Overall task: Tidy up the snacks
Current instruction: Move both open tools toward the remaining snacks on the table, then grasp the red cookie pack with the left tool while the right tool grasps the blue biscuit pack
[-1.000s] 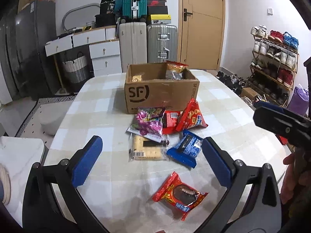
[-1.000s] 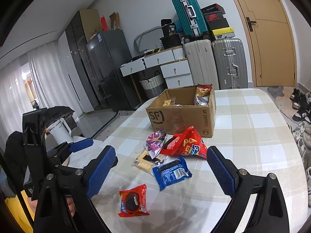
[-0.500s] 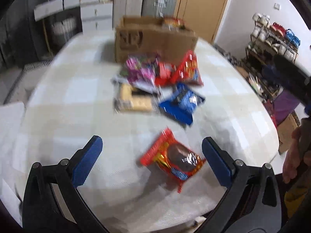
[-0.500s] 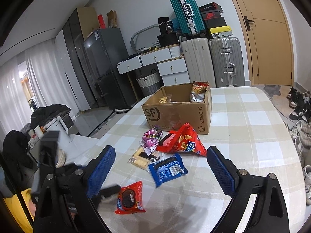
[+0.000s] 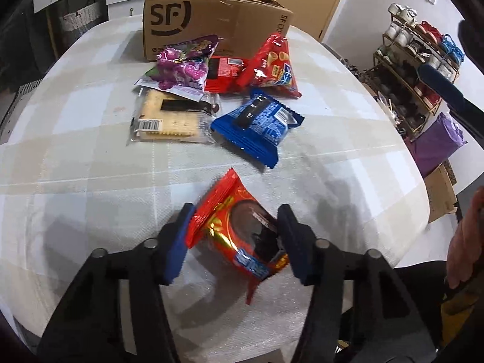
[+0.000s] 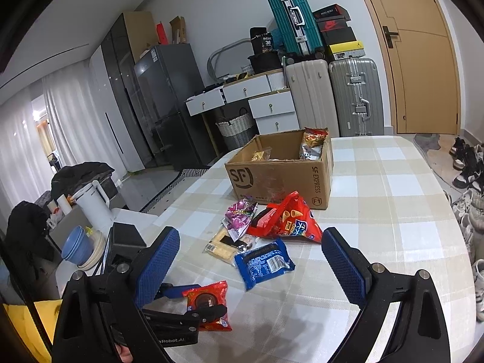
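A red cookie packet [image 5: 239,227] lies near the front edge of the table, and my left gripper [image 5: 236,230] has it between its blue pads. The jaws are closing, both pads touch the wrapper, and it buckles. The right wrist view shows the same grip [image 6: 196,301] on the packet [image 6: 208,299]. Further back lie a blue packet [image 5: 257,124], a cracker packet [image 5: 169,118], a purple bag [image 5: 184,66] and a red chip bag [image 5: 272,66]. Behind them stands an open cardboard box [image 5: 211,30] holding some snacks. My right gripper [image 6: 251,239] hovers open above the table, holding nothing.
The checked tablecloth [image 5: 90,181] covers a rounded table. A low side table at the left carries a white kettle [image 6: 93,202] and blue bowls [image 6: 77,245]. Suitcases [image 6: 351,96] stand beyond the table and a shoe rack [image 5: 423,45] to the right. A hand [image 5: 466,236] shows at the right edge.
My left gripper has dropped and tipped down onto the red cookie packet, and its jaws have gone from wide apart to closed against the wrapper. The right gripper has stayed put.
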Demonstrator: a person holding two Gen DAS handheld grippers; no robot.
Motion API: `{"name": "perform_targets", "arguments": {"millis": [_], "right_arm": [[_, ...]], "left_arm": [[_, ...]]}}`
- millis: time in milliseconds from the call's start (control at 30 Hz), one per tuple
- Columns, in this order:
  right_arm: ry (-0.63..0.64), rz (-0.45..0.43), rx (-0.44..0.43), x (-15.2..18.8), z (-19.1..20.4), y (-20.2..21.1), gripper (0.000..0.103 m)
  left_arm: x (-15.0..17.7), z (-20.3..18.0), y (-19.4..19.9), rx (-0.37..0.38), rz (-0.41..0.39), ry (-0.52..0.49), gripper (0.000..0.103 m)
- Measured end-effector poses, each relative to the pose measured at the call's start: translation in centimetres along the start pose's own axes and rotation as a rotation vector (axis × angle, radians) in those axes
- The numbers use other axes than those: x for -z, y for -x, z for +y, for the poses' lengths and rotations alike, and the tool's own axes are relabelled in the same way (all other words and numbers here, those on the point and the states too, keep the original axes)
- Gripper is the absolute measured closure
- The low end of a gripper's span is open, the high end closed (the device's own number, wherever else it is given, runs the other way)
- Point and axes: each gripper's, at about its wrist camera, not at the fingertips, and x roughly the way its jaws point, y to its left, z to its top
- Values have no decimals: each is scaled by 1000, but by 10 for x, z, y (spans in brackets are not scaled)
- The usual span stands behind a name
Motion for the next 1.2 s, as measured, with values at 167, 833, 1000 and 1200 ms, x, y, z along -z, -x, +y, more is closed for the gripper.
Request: {"name": "perform_targets", "arguments": {"millis": [167, 833, 1000, 1200], "right_arm": [[-9, 0, 2, -1, -2, 1, 7], [5, 325, 19, 23, -21, -95, 7], [147, 357, 67, 27, -2, -122, 7], [199, 399, 96, 30, 0, -149, 12]], "left_arm": [[-1, 2, 4, 28, 3, 11, 61], [-26, 96, 102, 114, -245, 287, 63], [-26, 115, 119, 143, -267, 330, 63], [-25, 123, 120, 186, -245, 364, 63]]}}
